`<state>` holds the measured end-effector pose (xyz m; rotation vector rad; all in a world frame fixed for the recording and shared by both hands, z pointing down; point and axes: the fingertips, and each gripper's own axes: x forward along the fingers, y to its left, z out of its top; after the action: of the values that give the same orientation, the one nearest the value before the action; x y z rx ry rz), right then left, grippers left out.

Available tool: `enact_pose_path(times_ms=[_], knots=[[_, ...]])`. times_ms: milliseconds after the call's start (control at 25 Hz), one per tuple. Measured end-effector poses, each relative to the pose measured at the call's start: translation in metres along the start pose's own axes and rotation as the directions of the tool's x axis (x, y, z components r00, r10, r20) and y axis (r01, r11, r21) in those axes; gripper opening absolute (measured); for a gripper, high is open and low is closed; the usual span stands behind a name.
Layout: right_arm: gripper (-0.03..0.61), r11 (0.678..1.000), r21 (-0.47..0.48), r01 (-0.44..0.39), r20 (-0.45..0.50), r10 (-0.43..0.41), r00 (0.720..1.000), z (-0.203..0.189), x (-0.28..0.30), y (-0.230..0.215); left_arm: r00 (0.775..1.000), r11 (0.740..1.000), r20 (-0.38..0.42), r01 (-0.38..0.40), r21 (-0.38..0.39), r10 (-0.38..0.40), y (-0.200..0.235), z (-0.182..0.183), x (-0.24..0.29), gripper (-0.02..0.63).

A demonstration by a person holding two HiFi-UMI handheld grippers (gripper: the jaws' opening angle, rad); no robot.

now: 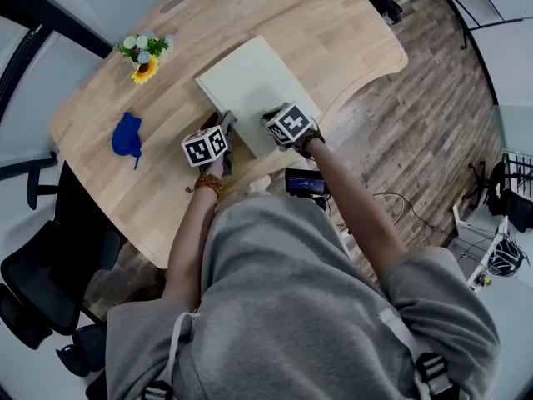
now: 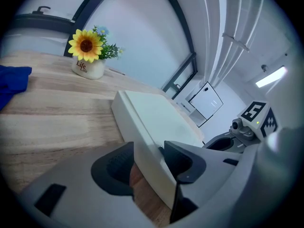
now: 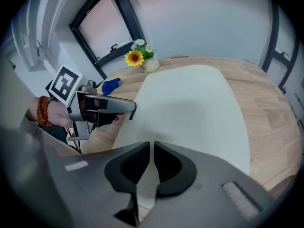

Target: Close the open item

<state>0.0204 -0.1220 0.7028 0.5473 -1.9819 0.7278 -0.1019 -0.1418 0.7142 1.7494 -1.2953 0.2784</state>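
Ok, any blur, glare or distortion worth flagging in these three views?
Head view: sharp, evenly lit, no glare on the table. Left gripper view: heavy fisheye, dark corners, the flower pot crisp, a ceiling light blown out. Right gripper view: same fisheye, the box evenly lit.

Sunflower pot (image 1: 143,57) stands upright near the far edge of the light wooden surface (image 1: 291,15); I read "Life" on it. A crumpled blue cloth (image 1: 127,136) lies near the pot on my side, not touching it. There's an oval slot (image 1: 175,3) in the surface beyond the pot. A black office chair (image 1: 42,282) is well apart from the pot, off the surface.
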Motion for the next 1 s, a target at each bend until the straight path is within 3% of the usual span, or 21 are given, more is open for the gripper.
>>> enact_pose_path(times_ms=[640,1000], knots=[[0.041,1.0,-0.025,0.011,0.036,-0.01,0.999,0.005,-0.01,0.004,1.0,1.0,0.01,0.013,0.026,-0.013,-0.005,0.001,-0.004,0.204],[0.041,1.0,-0.017,0.02,0.077,-0.018,0.997,0.011,-0.021,0.004,0.998,0.997,0.064,0.011,0.073,-0.016,-0.011,0.011,-0.016,0.204]])
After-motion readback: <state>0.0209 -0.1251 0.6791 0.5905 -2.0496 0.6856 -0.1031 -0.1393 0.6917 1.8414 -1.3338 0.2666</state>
